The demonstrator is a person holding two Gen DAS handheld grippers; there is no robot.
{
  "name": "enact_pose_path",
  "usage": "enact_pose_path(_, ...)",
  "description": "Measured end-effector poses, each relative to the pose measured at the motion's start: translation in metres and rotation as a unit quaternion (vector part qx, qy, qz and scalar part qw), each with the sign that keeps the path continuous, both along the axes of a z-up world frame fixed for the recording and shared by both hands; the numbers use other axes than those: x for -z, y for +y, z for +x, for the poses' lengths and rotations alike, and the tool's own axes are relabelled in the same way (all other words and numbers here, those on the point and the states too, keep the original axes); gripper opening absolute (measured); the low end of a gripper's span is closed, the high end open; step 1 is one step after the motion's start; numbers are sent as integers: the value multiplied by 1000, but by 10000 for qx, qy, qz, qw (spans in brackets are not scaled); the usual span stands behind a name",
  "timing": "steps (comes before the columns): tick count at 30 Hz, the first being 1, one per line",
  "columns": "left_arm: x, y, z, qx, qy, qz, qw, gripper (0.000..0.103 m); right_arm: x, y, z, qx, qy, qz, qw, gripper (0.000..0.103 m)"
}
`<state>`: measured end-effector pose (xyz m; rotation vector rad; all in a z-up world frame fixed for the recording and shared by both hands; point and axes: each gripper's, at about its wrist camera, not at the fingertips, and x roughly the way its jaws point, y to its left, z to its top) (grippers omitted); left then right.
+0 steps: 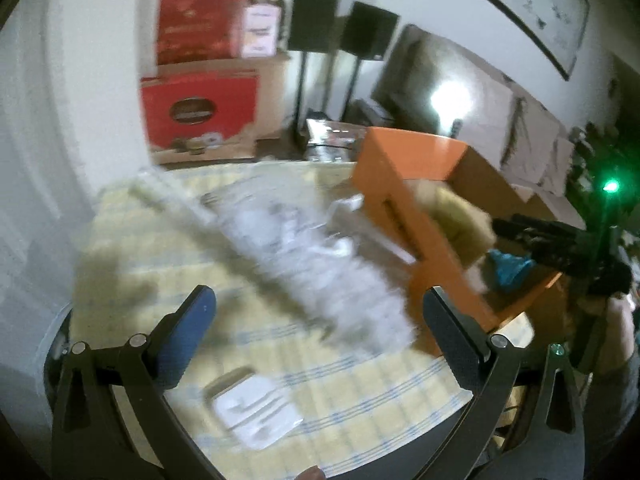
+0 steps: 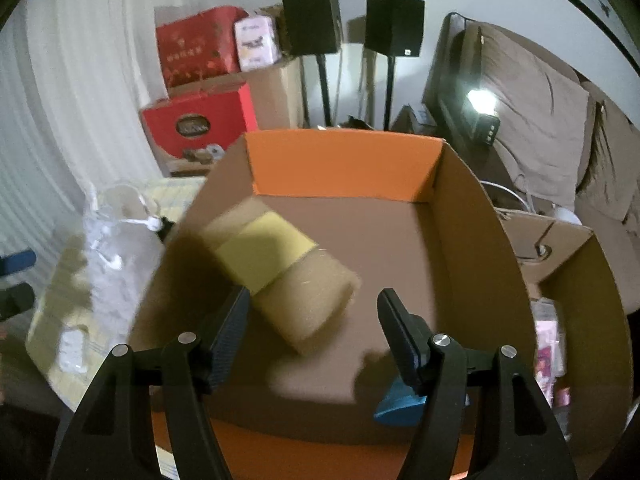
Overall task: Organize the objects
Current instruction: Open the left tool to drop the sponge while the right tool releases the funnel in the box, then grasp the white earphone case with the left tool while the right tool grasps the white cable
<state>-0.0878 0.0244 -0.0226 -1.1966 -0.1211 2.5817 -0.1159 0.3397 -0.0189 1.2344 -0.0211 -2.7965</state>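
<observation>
An orange cardboard box (image 2: 344, 168) with a brown inside stands on the table; it also shows in the left wrist view (image 1: 404, 168). A tan and yellow roll (image 2: 280, 268) is inside it, blurred, just beyond my right gripper (image 2: 312, 316), which is open and empty above the box. A blue object (image 2: 400, 400) lies in the box's near corner and shows in the left wrist view (image 1: 508, 268). My left gripper (image 1: 316, 312) is open and empty over a blurred clear plastic bag (image 1: 304, 248). A small white item (image 1: 256, 412) lies below it.
The table has a yellow checked cloth (image 1: 360, 392). Red boxes (image 2: 200, 120) and two black speakers (image 2: 312, 20) on stands are behind. A second cardboard box (image 2: 576, 280) stands to the right, with a sofa (image 2: 540, 120) beyond.
</observation>
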Motion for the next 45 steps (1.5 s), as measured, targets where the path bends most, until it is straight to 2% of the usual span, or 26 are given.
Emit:
enact_pose_path(7, 21, -49, 13, -340, -209, -35, 9992, 103, -11, -27, 11, -189, 266, -356, 9988, 67)
enact_pose_path(14, 42, -69, 32, -330, -383, 70, 9987, 103, -23, -68, 22, -626, 382, -544, 9958, 67)
enact_pose_path(17, 54, -67, 40, -278, -414, -49, 9987, 103, -25, -89, 28, -838, 407, -619, 9937, 67)
enact_pose_path(24, 74, -58, 43, -272, -568, -6, 9980, 103, -24, -125, 32, -1119, 399, -690, 9905, 67)
enact_pose_path(30, 90, -46, 40, -248, -595, -81, 9979, 103, -28, -140, 19, -1161, 379, -566, 9909, 67)
enact_pose_path(39, 105, -21, 35, -318, -569, -450, 9969, 102, -27, -172, -15, -1309, 332, -363, 9902, 67)
enact_pose_path(45, 108, -19, 35, -397, -399, -644, 9963, 88, -18, -191, -42, -1317, 241, -245, 9907, 67)
